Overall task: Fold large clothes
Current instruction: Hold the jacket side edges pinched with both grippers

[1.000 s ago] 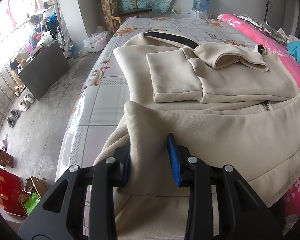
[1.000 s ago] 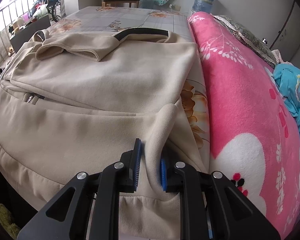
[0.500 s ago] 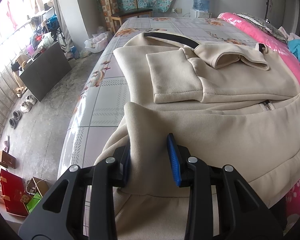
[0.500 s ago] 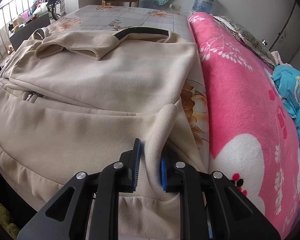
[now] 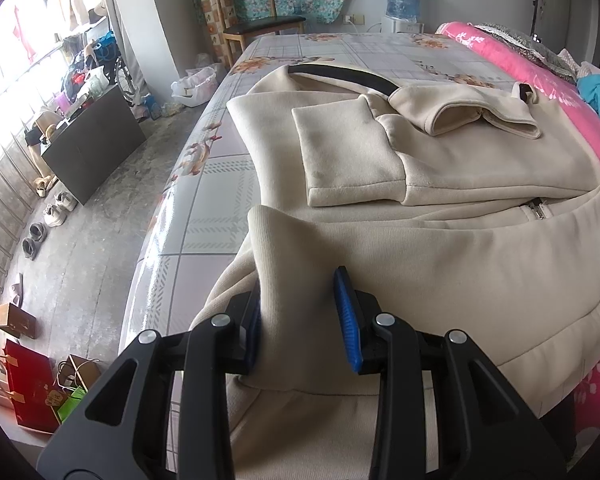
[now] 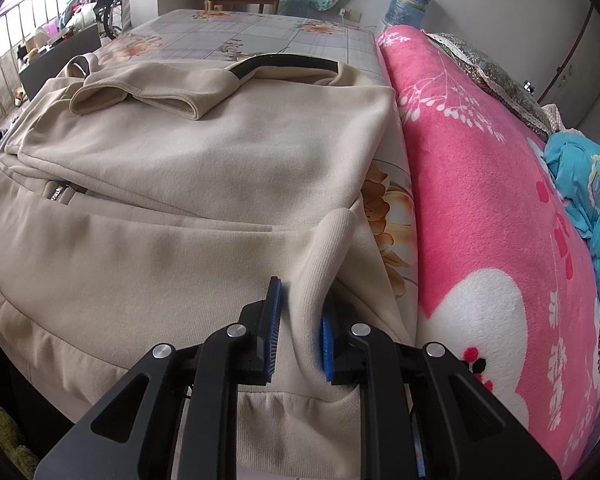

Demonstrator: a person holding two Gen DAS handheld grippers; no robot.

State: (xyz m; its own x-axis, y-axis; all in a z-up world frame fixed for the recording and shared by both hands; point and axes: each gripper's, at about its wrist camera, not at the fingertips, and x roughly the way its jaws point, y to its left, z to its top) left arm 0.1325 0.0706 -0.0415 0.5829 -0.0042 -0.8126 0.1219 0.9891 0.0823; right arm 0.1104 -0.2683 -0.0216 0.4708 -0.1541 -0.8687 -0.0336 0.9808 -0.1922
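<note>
1. Left wrist view: the left tool (image 5: 300, 312) pinches a raised fold of the beige jacket (image 5: 440, 168), near its hem.
2. Right wrist view: the right tool (image 6: 298, 328) clamps the hem's other corner.
3. That jacket lies spread on the bed (image 6: 260, 36), sleeves folded in, beside a pink blanket (image 6: 480, 184).

Beige jacket (image 5: 440, 240), thick fleece, spread flat beyond the fingertips. Sleeves folded inward across the chest at the far end, cuffs overlapping, black collar band farthest away. Zipper pull near the middle, ahead of the fingers. Near hem with ribbed band lifted into a peaked fold between the fingers at each bottom corner (image 6: 324, 248), hanging loose below them.
</note>
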